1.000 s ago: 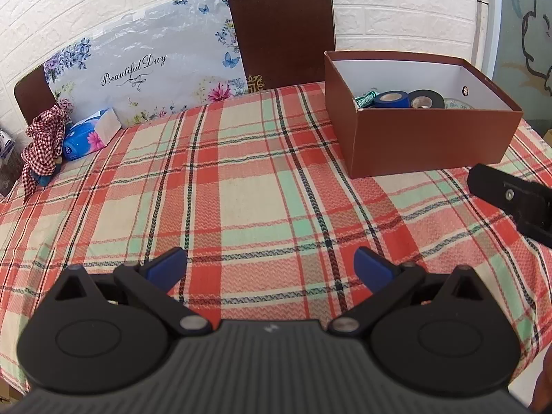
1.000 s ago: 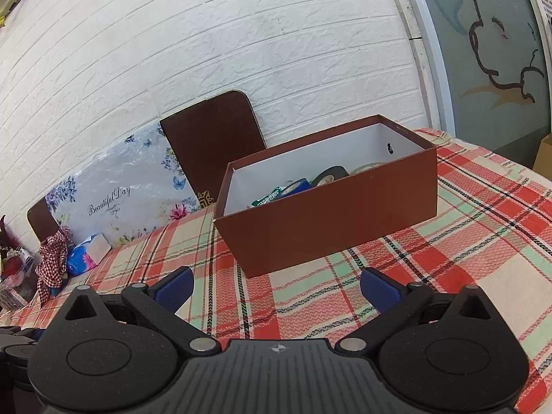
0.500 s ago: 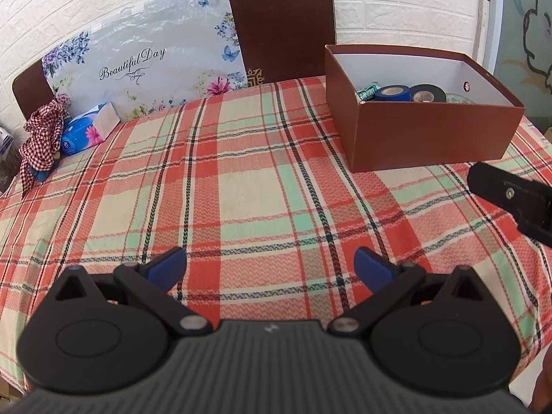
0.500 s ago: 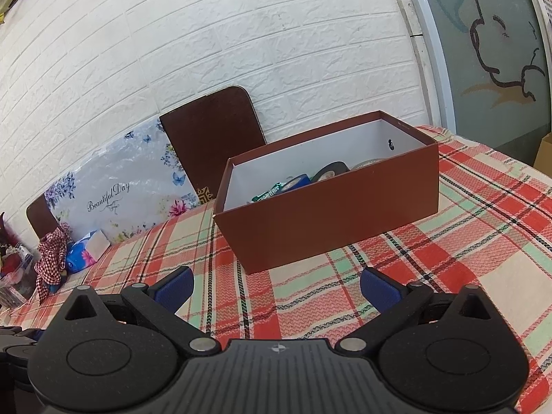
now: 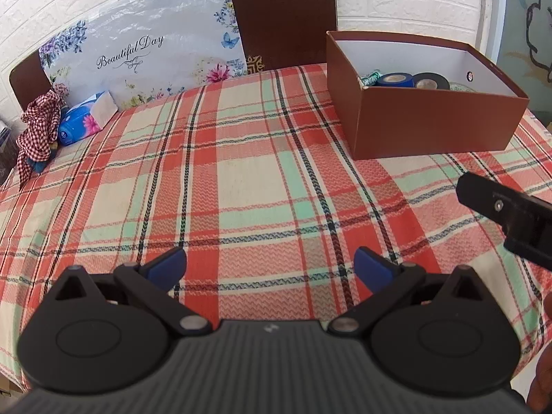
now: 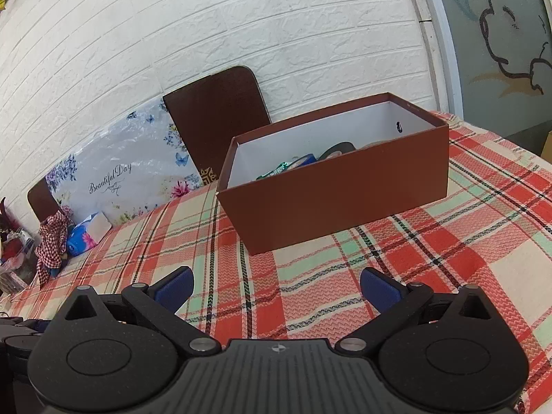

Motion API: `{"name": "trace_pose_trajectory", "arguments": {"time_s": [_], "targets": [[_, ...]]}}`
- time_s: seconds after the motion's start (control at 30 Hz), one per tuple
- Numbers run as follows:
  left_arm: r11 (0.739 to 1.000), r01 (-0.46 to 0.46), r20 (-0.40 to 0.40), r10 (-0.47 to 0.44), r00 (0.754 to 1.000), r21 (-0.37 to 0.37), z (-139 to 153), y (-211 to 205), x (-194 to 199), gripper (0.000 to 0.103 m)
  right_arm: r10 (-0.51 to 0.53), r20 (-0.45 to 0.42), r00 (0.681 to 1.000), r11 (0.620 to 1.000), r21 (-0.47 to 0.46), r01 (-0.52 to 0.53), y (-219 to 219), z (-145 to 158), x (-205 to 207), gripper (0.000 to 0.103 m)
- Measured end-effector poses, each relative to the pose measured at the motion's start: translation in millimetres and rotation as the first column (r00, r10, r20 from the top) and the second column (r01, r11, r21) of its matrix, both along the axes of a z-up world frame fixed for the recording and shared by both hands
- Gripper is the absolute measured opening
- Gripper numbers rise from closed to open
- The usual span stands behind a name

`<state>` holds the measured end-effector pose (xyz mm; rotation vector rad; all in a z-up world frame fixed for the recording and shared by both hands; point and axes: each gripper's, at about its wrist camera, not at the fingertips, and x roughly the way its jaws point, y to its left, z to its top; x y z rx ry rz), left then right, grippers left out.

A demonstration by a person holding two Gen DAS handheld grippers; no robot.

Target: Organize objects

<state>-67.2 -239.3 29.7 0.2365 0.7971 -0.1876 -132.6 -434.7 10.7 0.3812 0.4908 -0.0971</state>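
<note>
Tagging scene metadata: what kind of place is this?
Likely a home dining area: a table under a plaid tablecloth, a chair against a white brick wall, a tissue pack.

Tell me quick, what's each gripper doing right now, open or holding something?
Left gripper: open, holding nothing.
Right gripper: open, holding nothing.

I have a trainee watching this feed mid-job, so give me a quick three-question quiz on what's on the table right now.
1. True or false: the left gripper is holding a tape roll.
2. Which sits inside the brown box? A) blue tape roll B) tissue pack C) checkered cloth
3. What colour is the tape roll beside the blue one?

Key: 1 false, both it and the right gripper are open and empty. 2 A. 3 black.
</note>
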Motion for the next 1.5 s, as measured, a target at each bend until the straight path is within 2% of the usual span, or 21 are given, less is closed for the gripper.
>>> {"name": "trace_pose_trajectory", "arguments": {"time_s": [0.53, 1.5], "targets": [[1.000, -0.006, -0.044, 0.007, 0.999, 0.007, -8, -1, 4, 0.103, 0.007, -0.025, 1.000, 1.000, 0.016, -0.006, 1, -6, 2, 0.103], [1.000, -0.001, -0.057, 0.002, 0.998, 0.015, -12, -3, 5, 0.103, 0.003, -0.028, 1.000, 1.000, 0.027, -0.002, -2, -8, 3, 0.102]]}}
